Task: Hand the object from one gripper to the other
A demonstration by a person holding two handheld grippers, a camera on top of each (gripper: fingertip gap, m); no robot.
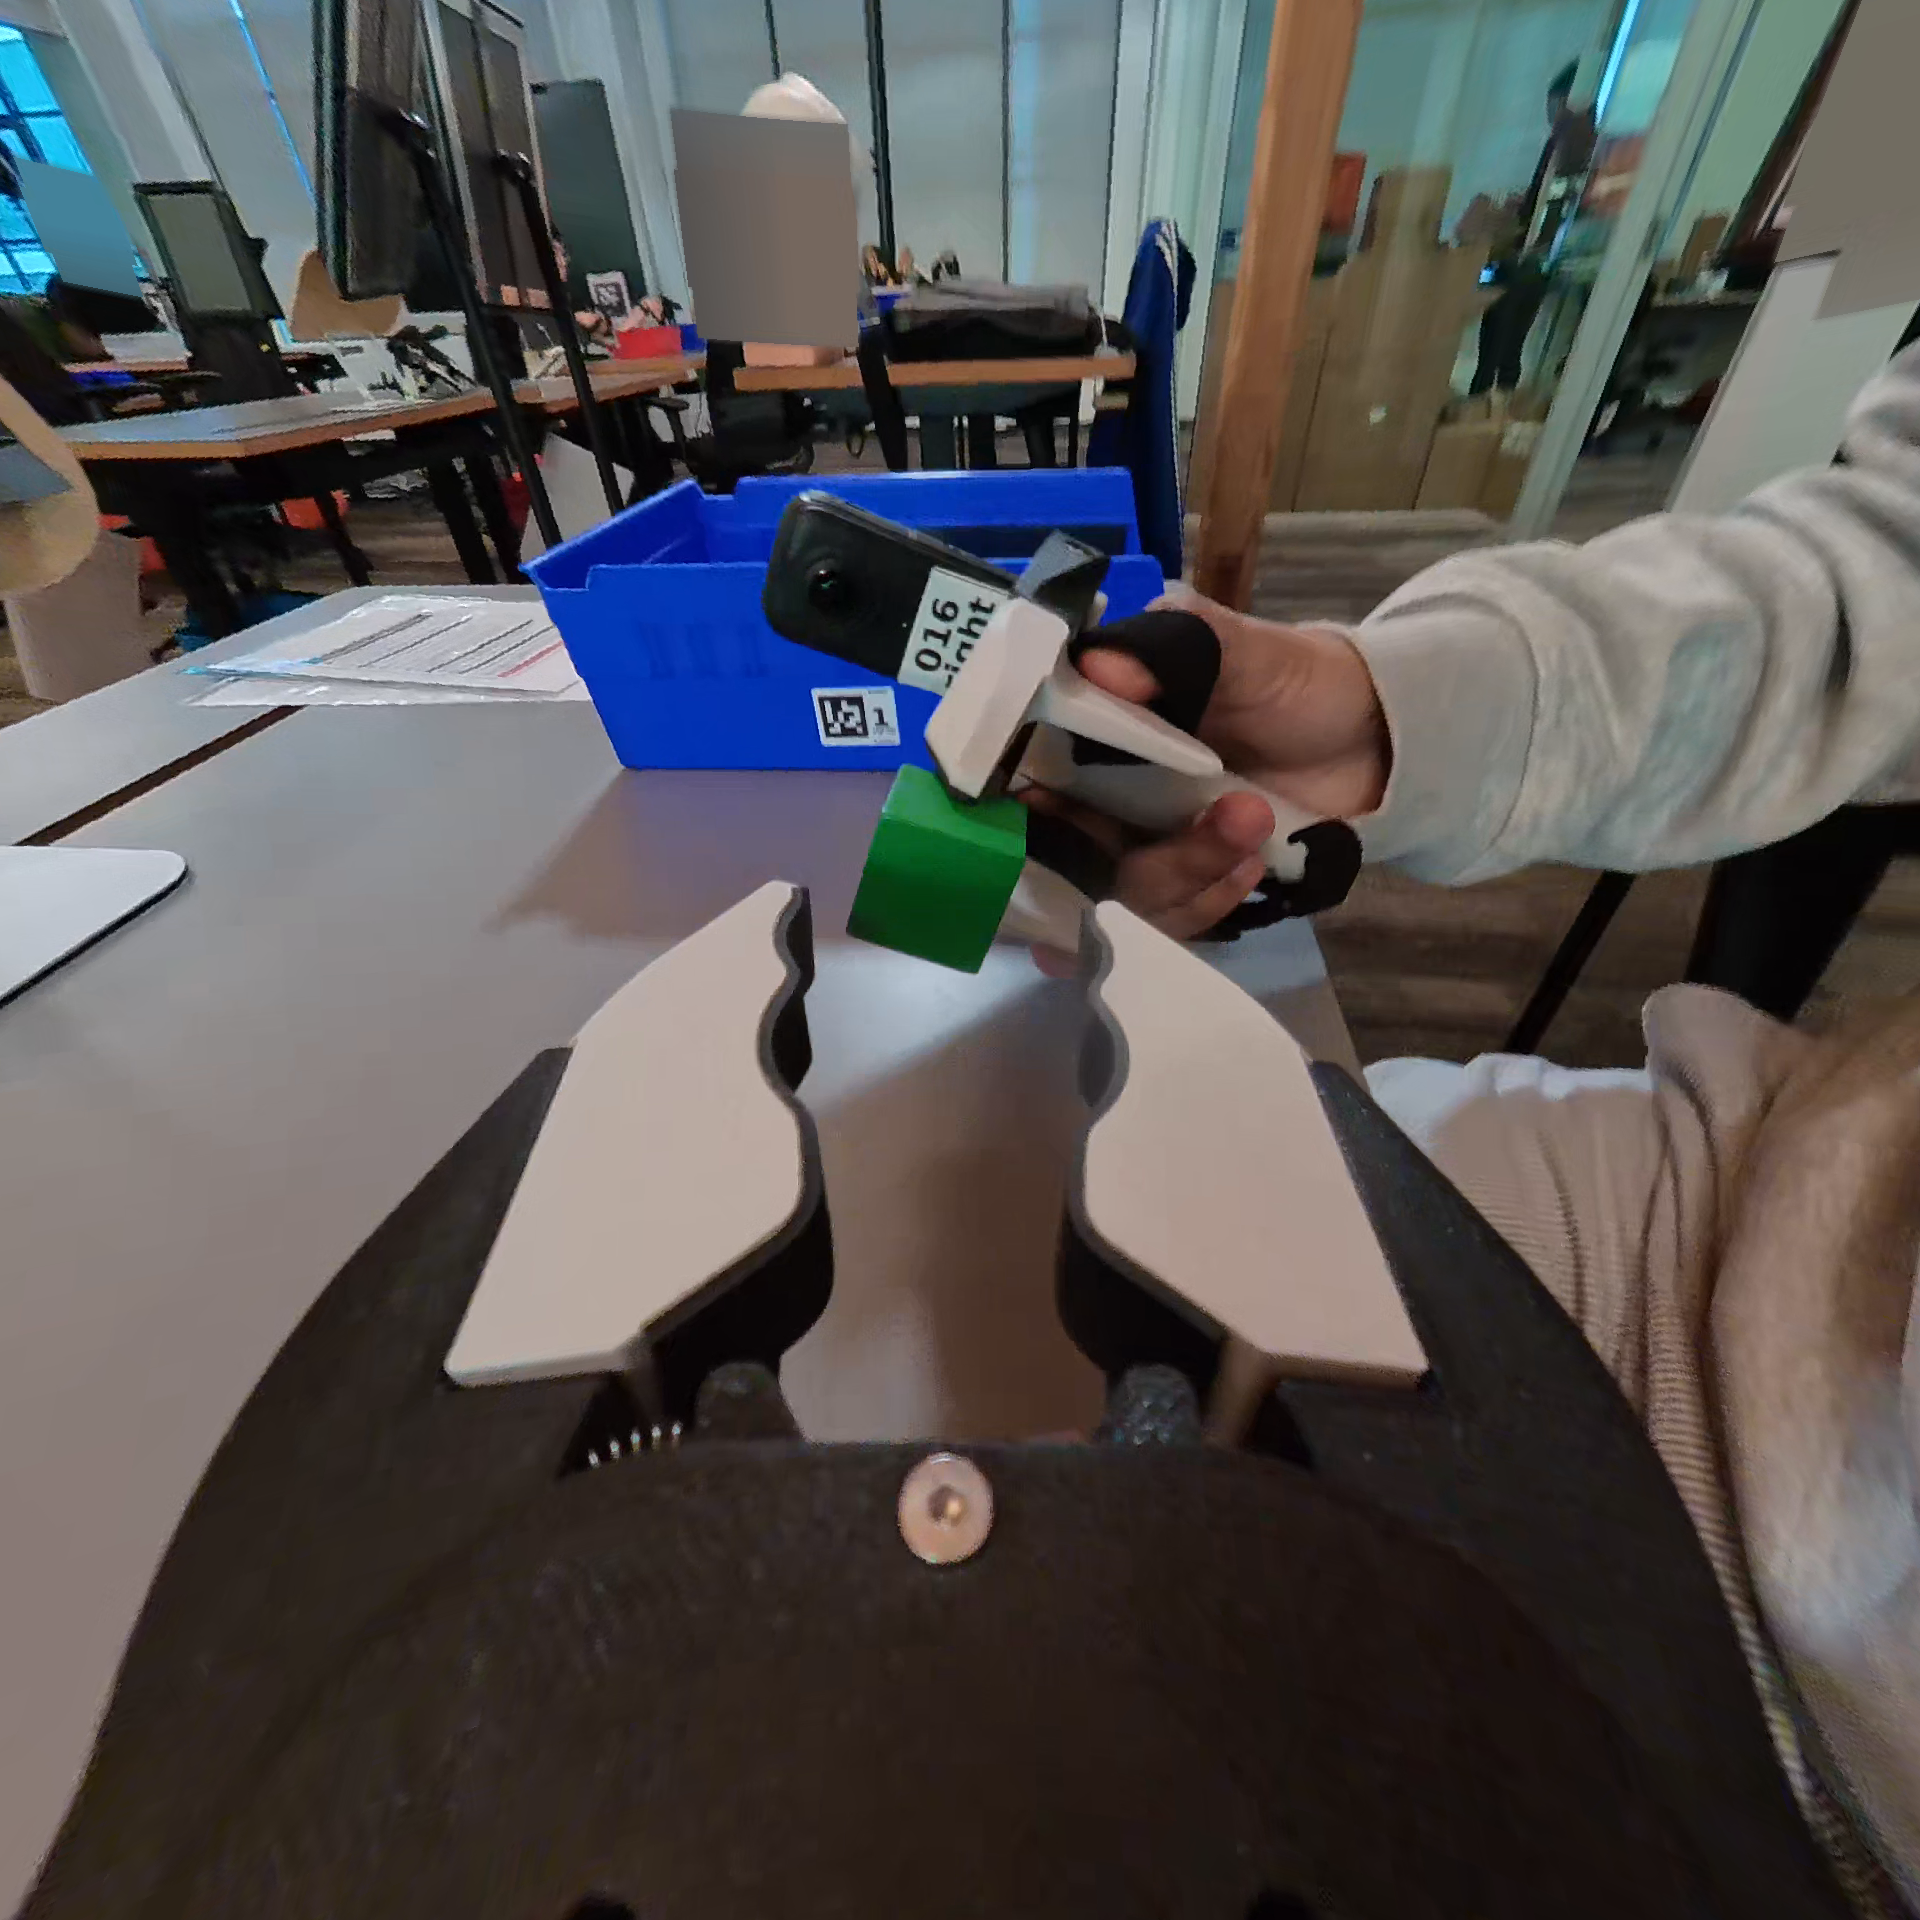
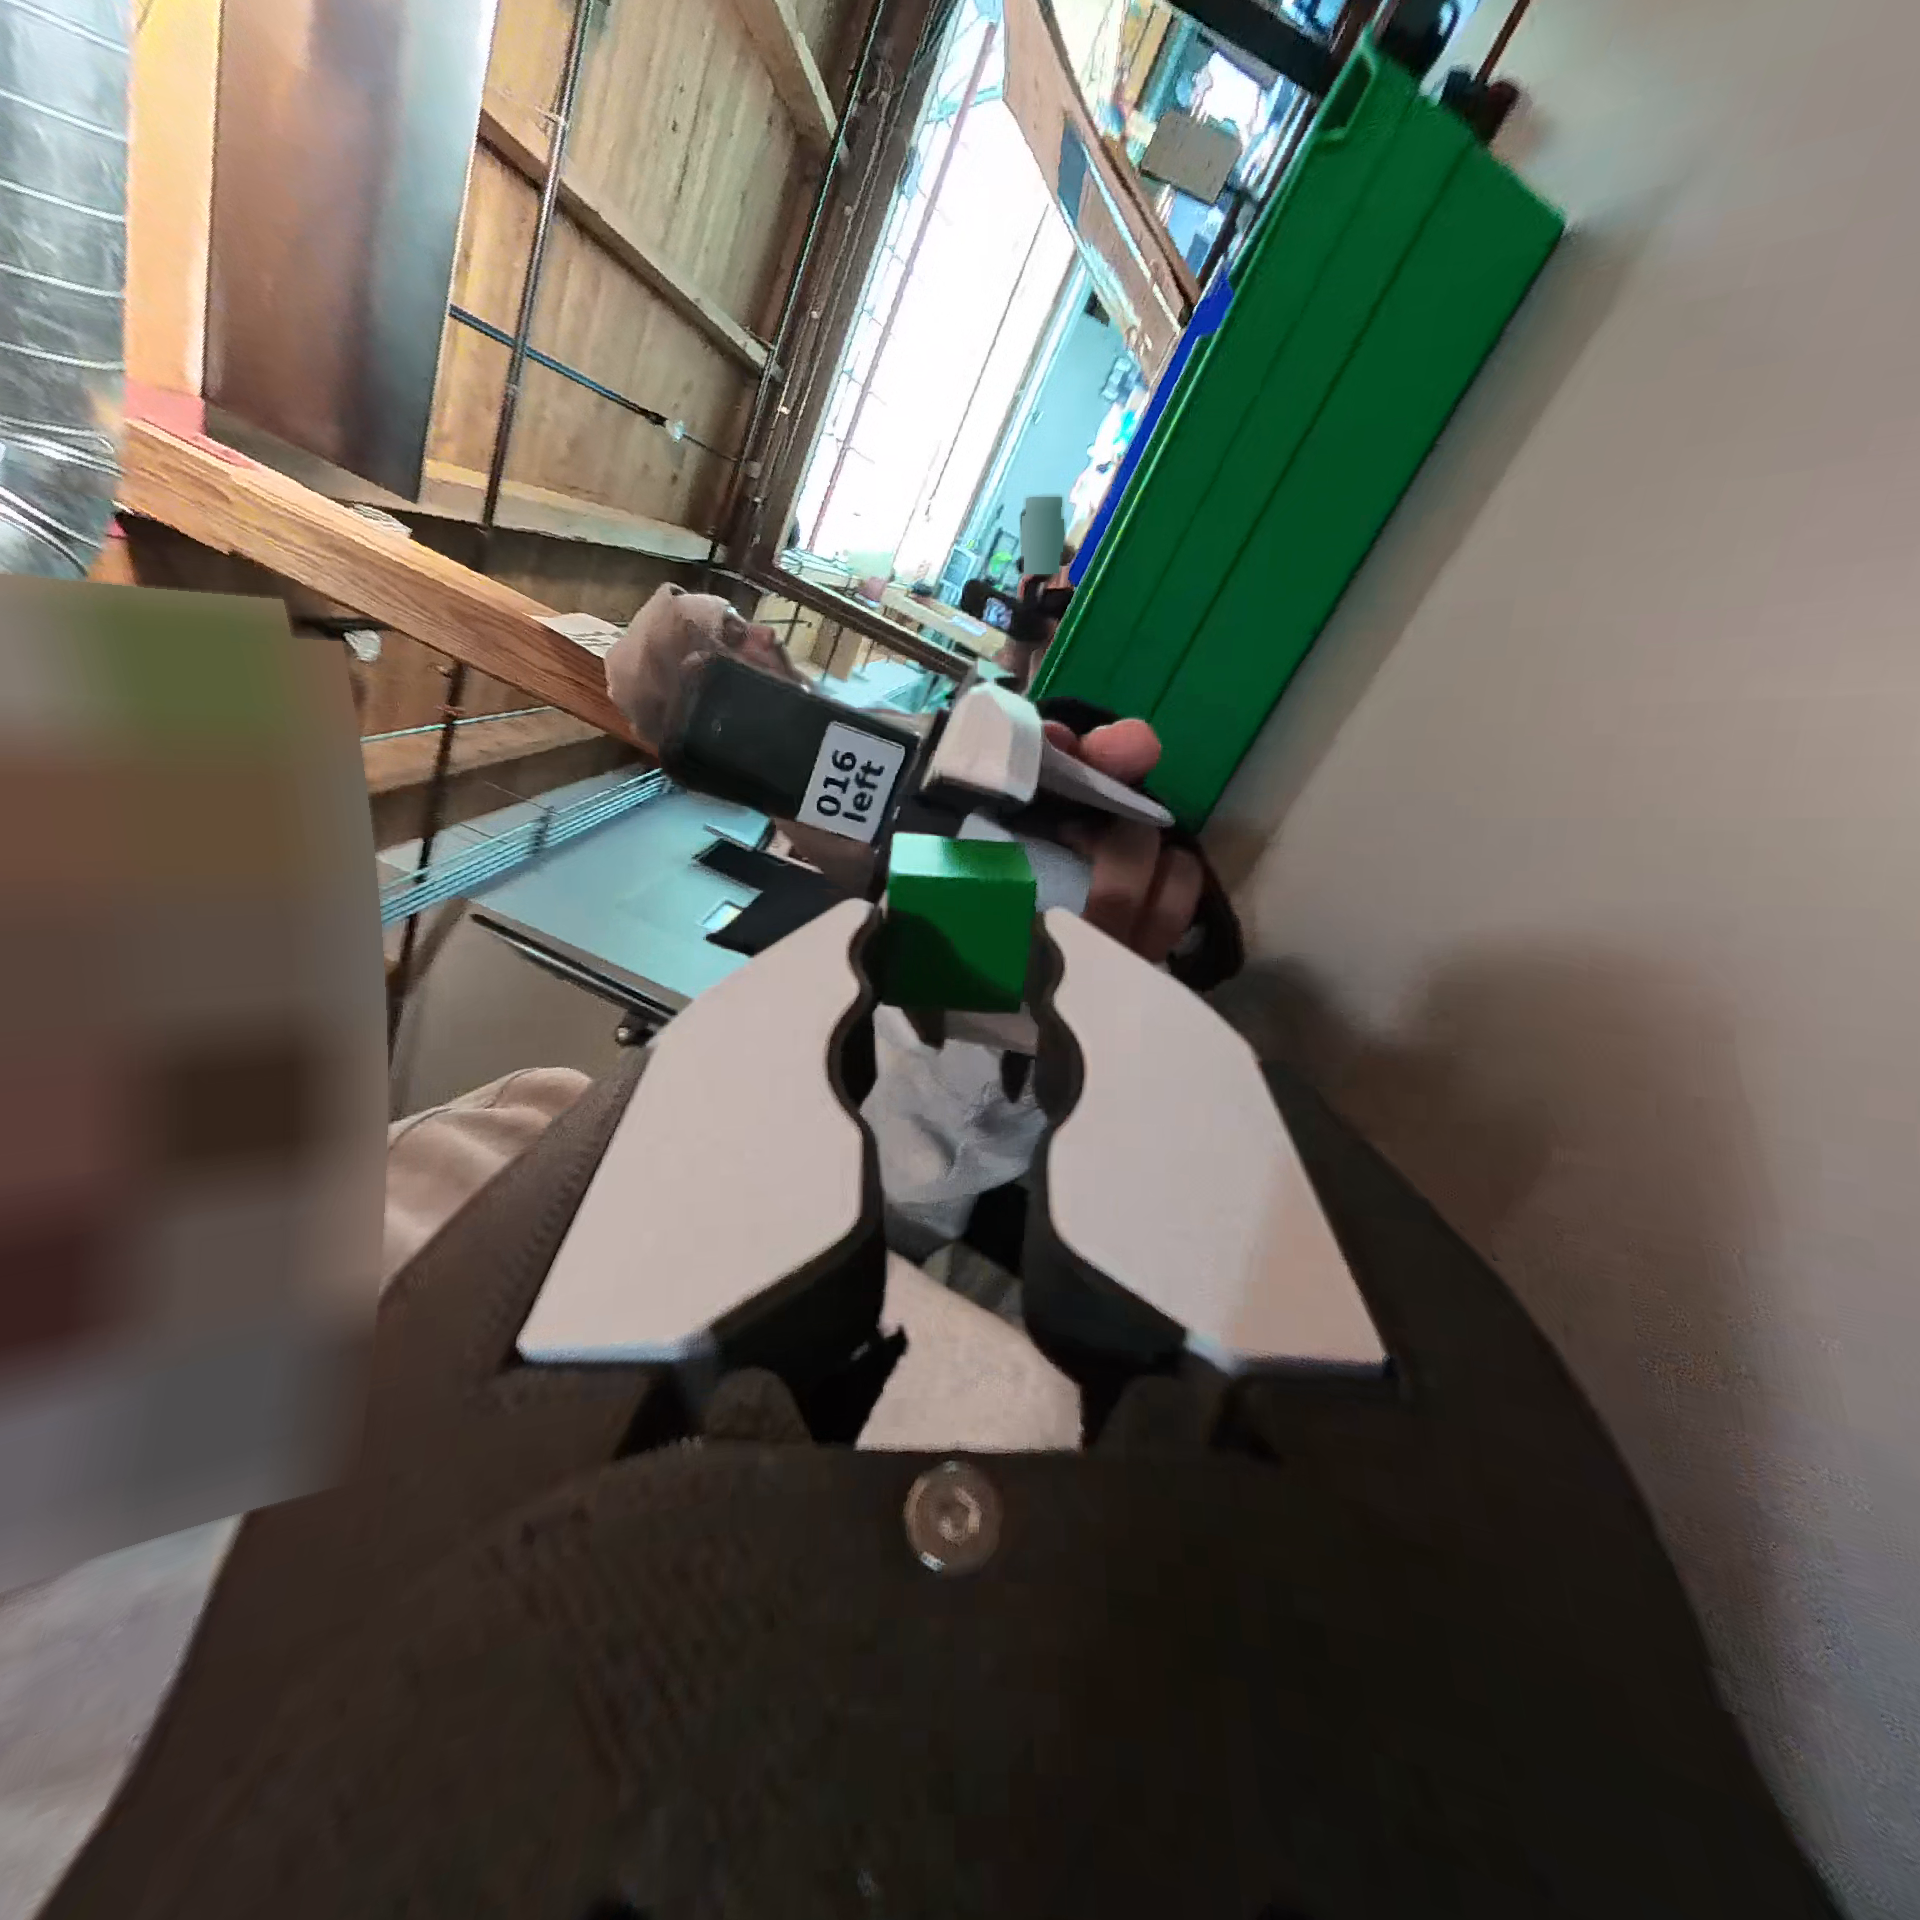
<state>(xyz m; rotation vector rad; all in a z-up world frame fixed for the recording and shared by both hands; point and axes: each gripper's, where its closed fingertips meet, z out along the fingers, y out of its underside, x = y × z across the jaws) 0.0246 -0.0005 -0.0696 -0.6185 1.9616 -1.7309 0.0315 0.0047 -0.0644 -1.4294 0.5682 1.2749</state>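
Note:
A green cube (image 1: 940, 868) is held in the air over the grey table (image 1: 364, 935). My right gripper (image 1: 992, 847), held by a hand that comes in from the right, is shut on the cube. In the right wrist view the cube (image 2: 956, 925) sits clamped between the tips of my right gripper (image 2: 956, 935). My left gripper (image 1: 945, 914) is open and empty. Its fingertips reach the cube's near lower edge, so the cube is at the mouth of its jaws. In the right wrist view the left gripper (image 2: 1023, 951) faces me just beyond the cube.
A blue bin (image 1: 707, 644) stands on the table behind the cube, with papers (image 1: 416, 649) to its left. A white pad (image 1: 73, 904) lies at the left edge. A grey sleeve (image 1: 1610, 707) crosses from the right. A green bin (image 2: 1299, 468) shows in the right wrist view. My left and right fingertips are right by each other.

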